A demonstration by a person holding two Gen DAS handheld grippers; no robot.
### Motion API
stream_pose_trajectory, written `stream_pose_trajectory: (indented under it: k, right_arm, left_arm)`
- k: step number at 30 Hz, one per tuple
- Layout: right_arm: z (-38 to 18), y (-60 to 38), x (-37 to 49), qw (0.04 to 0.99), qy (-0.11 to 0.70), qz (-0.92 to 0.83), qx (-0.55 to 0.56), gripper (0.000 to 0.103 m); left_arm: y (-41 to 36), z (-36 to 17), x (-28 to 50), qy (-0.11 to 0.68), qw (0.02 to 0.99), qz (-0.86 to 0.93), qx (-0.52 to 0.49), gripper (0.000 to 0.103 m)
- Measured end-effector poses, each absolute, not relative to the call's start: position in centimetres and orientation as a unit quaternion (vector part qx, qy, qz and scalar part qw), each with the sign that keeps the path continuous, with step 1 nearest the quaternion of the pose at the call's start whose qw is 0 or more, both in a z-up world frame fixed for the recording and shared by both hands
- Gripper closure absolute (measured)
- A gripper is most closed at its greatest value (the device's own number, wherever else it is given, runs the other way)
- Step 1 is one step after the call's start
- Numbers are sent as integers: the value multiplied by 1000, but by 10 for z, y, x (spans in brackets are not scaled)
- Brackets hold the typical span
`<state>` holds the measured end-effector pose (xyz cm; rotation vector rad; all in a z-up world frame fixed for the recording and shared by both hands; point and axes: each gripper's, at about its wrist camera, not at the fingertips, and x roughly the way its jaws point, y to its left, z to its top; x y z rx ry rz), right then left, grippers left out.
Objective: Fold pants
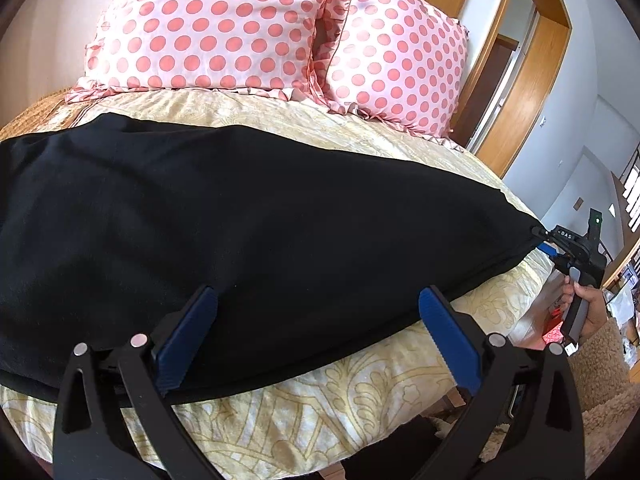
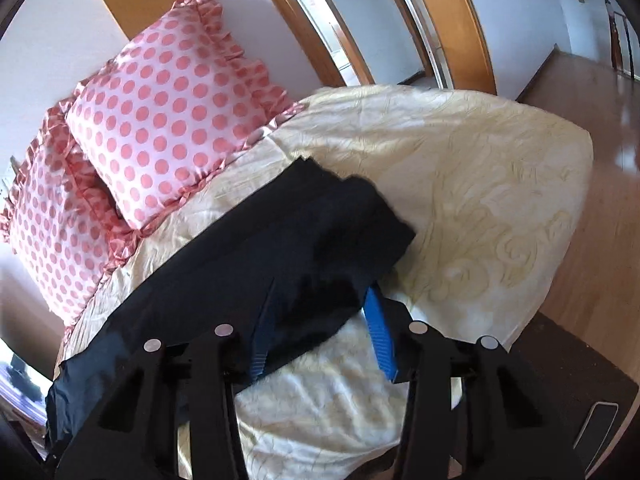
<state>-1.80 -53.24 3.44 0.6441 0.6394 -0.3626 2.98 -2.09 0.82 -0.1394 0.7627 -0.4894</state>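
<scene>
Black pants [image 1: 224, 216] lie stretched across the yellow patterned bedspread [image 1: 304, 404]. My left gripper [image 1: 318, 308] is open, its blue pads [image 1: 188, 336] spread wide over the near edge of the pants. In the left wrist view my right gripper [image 1: 550, 245] sits at the far right tip of the pants, gripping the cloth. In the right wrist view the pants [image 2: 248, 264] run to the lower left, and the right gripper [image 2: 320, 320] has its blue pads [image 2: 378, 332] around a fold of the fabric, which hides the fingertips.
Two pink polka-dot pillows [image 1: 224, 24] [image 2: 168, 128] lean at the head of the bed. Wooden door frames [image 2: 452, 20] and a wood floor [image 2: 600, 160] lie beyond the bed's right edge. A dark mat [image 2: 560, 400] lies on the floor by the bed.
</scene>
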Motion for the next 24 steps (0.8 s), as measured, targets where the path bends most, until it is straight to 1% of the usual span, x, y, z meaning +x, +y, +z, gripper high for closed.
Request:
stream_pose_trajectory:
  k: [2, 3, 5, 7, 8, 9, 11, 12, 16, 20, 24]
  right_arm:
    - [33, -533, -20, 883, 301, -172, 316, 62]
    - [33, -534, -20, 883, 297, -174, 320, 66]
    - [30, -541, -21, 880, 283, -187, 333, 68]
    - [27, -545, -20, 878, 273, -195, 341, 74]
    - [26, -546, -18, 879, 271, -200, 338, 79]
    - [26, -547, -17, 879, 270, -203, 335, 87]
    - [25, -544, -15, 883, 268, -204, 328, 94]
    - [28, -541, -15, 886, 264, -205, 322, 96]
    - [52, -526, -16, 910, 235, -194, 282, 97]
    - [90, -497, 0, 936, 207, -130, 254, 97]
    - [129, -439, 41, 955, 196, -30, 220, 97]
  left_arm:
    - [-21, 8, 31, 369, 897, -235, -66, 2]
    - [-22, 9, 31, 369, 897, -235, -66, 2]
    - [-21, 9, 33, 370, 896, -235, -69, 2]
    - [-20, 9, 33, 370, 896, -235, -74, 2]
    - [-19, 9, 33, 370, 896, -234, -76, 2]
    - [-19, 10, 33, 370, 895, -234, -79, 2]
    - [-16, 11, 33, 374, 893, -234, -88, 2]
    - [-14, 12, 33, 376, 892, -232, -92, 2]
    - [0, 17, 36, 374, 899, -206, -100, 2]
    - [19, 21, 41, 364, 908, -175, -112, 2]
    - [39, 26, 40, 352, 913, -151, -136, 2]
